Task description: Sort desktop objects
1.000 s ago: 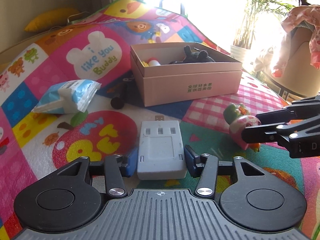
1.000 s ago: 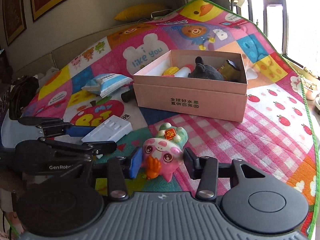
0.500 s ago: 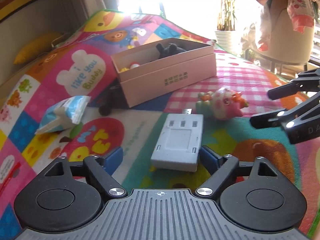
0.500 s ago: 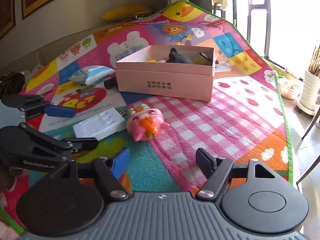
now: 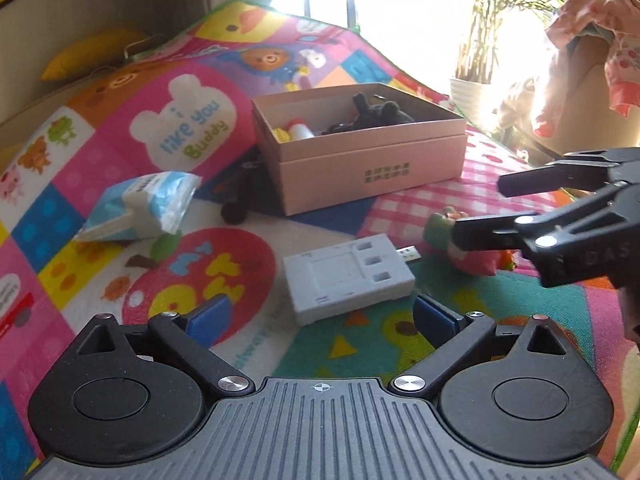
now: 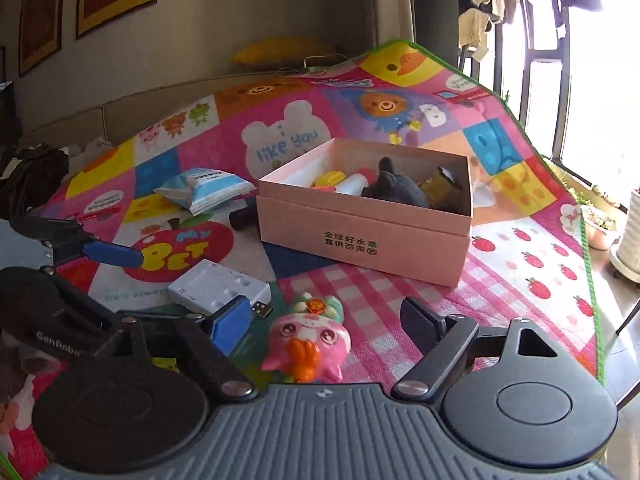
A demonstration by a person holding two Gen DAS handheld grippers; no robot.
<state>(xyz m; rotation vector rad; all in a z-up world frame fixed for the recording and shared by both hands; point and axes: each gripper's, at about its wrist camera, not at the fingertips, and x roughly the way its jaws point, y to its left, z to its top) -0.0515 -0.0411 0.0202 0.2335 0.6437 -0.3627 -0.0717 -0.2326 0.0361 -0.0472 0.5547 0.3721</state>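
Having been released onto the mat [image 6: 520,264], the charger [image 5: 348,276] and toy [image 6: 308,344] are being re-approached by opened left tongs [image 5: 320,316] and right tongs [image 6: 328,320] for boxing.

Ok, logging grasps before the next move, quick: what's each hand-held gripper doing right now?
Left hand-held gripper: open, holding nothing; the grey charger lies on the mat just ahead.
Right hand-held gripper: open, holding nothing; the pink toy sits loose between its fingers.
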